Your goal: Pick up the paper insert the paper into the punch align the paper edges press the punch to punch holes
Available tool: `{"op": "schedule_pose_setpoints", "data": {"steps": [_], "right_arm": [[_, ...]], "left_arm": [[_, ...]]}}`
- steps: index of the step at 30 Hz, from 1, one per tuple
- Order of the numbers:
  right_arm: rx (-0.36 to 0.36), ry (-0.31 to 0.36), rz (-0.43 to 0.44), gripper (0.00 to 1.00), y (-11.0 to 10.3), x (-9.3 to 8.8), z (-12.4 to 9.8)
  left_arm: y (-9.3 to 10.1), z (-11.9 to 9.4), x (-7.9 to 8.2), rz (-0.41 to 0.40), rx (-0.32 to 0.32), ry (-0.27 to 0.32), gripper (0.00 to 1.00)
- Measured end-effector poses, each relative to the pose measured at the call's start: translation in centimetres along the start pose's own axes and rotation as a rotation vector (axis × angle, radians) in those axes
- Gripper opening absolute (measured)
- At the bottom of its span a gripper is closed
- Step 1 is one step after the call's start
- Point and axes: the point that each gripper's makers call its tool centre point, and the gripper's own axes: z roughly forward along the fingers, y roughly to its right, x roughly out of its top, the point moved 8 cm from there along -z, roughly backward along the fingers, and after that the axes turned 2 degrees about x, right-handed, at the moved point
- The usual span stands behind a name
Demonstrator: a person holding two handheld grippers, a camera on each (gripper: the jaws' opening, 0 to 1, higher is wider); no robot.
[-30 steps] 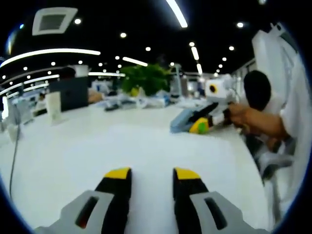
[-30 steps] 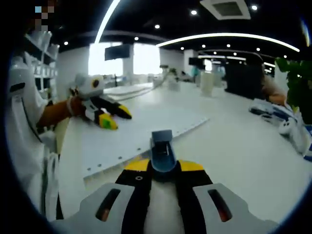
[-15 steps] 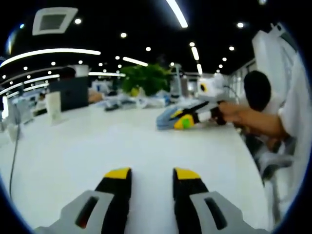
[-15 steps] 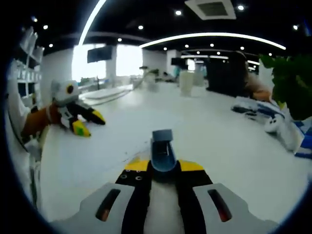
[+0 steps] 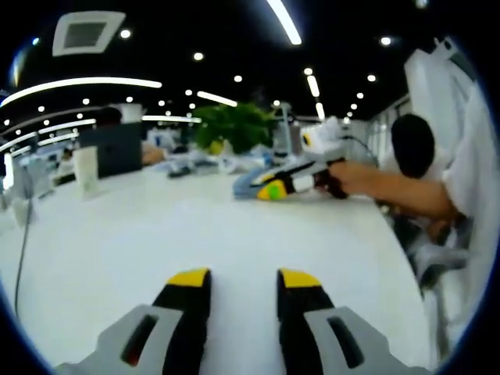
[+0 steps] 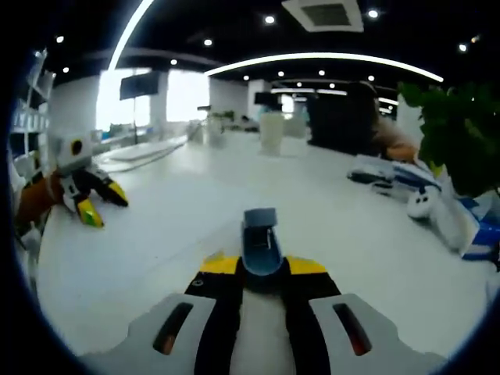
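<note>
My right gripper (image 6: 260, 267) is shut on a small blue hole punch (image 6: 260, 238), which sticks out forward between its yellow-tipped jaws above the white table (image 6: 172, 234). In the left gripper view that same right gripper (image 5: 275, 190) hangs over the far side of the table with the blue punch (image 5: 248, 184) at its tip and a person's hand (image 5: 351, 178) behind it. My left gripper (image 5: 244, 280) is open low over the table, with nothing between its jaws. It also appears as the left gripper (image 6: 90, 205) at the left edge of the right gripper view. I cannot tell the white paper from the white tabletop.
A green plant (image 5: 234, 125), a dark laptop (image 5: 117, 148) and desk clutter line the table's far side. A thin cable (image 5: 23, 242) runs down the left. In the right gripper view a plant (image 6: 453, 133) and white and blue items (image 6: 406, 178) stand at the right.
The right gripper has carried the punch leftward across the left gripper view. The right gripper view has swung, so the punched paper sheet has left it. The left gripper has stayed still.
</note>
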Motion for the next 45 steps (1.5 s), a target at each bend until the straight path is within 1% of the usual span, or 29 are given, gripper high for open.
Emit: {"op": "schedule_pose_setpoints", "data": {"steps": [6, 17, 21, 23, 28, 30, 31, 33, 34, 35, 39, 42, 45], "right_arm": [[-0.054, 0.005, 0.027, 0.23, 0.9, 0.0, 0.2], [-0.052, 0.017, 0.051, 0.23, 1.1, -0.2, 0.2], [-0.049, -0.003, 0.048, 0.23, 1.2, -0.4, 0.3], [-0.049, 0.002, 0.047, 0.24, 1.1, -0.4, 0.3], [-0.043, 0.002, 0.032, 0.34, 0.8, -0.2, 0.0], [-0.044, 0.001, 0.028, 0.38, 0.7, -0.2, -0.3], [-0.046, -0.002, 0.03, 0.39, 0.7, -0.2, -0.5], [-0.049, -0.01, 0.024, 0.38, 0.8, -0.3, -0.9], [-0.05, -0.013, 0.024, 0.4, 0.7, -0.3, -1.1], [-0.051, -0.014, 0.024, 0.43, 0.6, -0.3, -1.4], [-0.039, -0.019, 0.053, 0.63, 0.0, -0.4, -2.1], [-0.042, -0.022, 0.031, 0.73, -0.7, -0.3, -3.0], [-0.043, -0.049, 0.022, 0.77, -1.2, -0.3, -4.0]], "left_arm": [[0.0, 0.0, 0.0, -0.001, 0.0, 0.0, 0.35], [-0.2, 0.1, 0.0, -0.008, 0.001, 0.001, 0.35], [-0.2, 0.1, 0.1, -0.004, 0.001, 0.0, 0.35], [-0.2, 0.1, 0.1, -0.003, -0.007, -0.001, 0.38], [0.0, 0.1, 0.3, 0.003, -0.018, 0.012, 0.47], [-0.1, 0.0, 0.7, -0.045, -0.026, 0.043, 0.55], [-0.3, 0.0, 0.9, -0.06, -0.02, 0.058, 0.58], [-0.8, 0.0, 1.0, -0.074, -0.003, 0.07, 0.64], [-1.0, 0.0, 1.1, -0.08, 0.0, 0.078, 0.67], [-1.0, 0.0, 1.2, -0.091, 0.004, 0.084, 0.71], [-1.1, 0.1, 1.2, -0.091, 0.014, 0.081, 0.82], [-1.0, 0.1, 1.1, -0.093, 0.023, 0.069, 0.88], [-1.0, 0.0, 1.1, -0.098, 0.032, 0.063, 0.89]]}}
